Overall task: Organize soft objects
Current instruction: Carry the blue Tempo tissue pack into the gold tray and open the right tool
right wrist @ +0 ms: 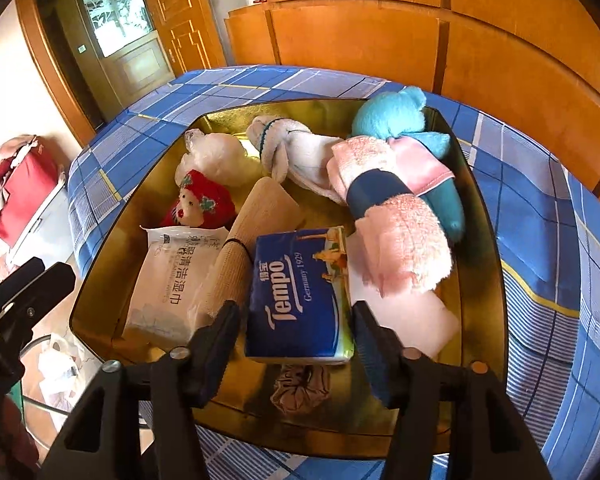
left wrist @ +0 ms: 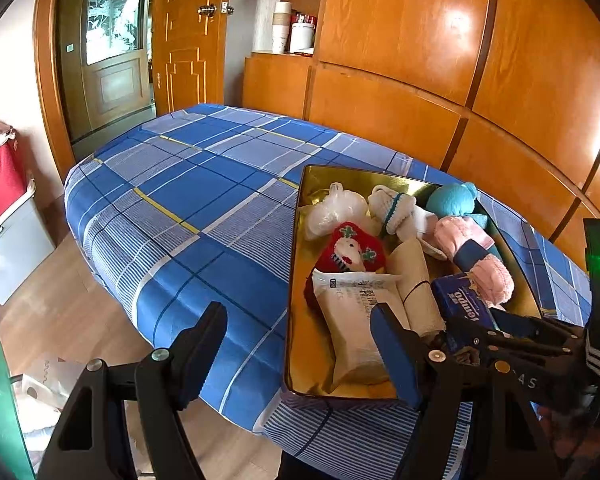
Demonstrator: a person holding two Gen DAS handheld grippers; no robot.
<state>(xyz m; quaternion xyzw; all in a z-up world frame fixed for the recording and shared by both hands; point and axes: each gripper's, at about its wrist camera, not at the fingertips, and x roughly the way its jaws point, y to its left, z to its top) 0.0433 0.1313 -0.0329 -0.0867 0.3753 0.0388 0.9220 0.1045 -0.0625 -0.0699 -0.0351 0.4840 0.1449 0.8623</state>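
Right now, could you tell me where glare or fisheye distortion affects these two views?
Left wrist view: bright glare patches on the wooden cabinet panels, whose seams bow with the fisheye, and dark corners. Right wrist view: the gold tray mirrors the light, the checked bedspread bulges, yet the Tempo tissue pack print stays legible.

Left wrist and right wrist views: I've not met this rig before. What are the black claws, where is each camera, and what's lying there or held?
No robot here: a person carries a two-finger gripper in each hand, and a fisheye camera on each looks along its fingers. So each picture shows its own gripper at the bottom. On the bed sits a gold tray of soft things: a wipes pack, a beige roll, a pink towel roll and a blue plush toy. The left gripper is open and empty beside the tray. The right gripper appears to hold the blue tissue pack over the tray.
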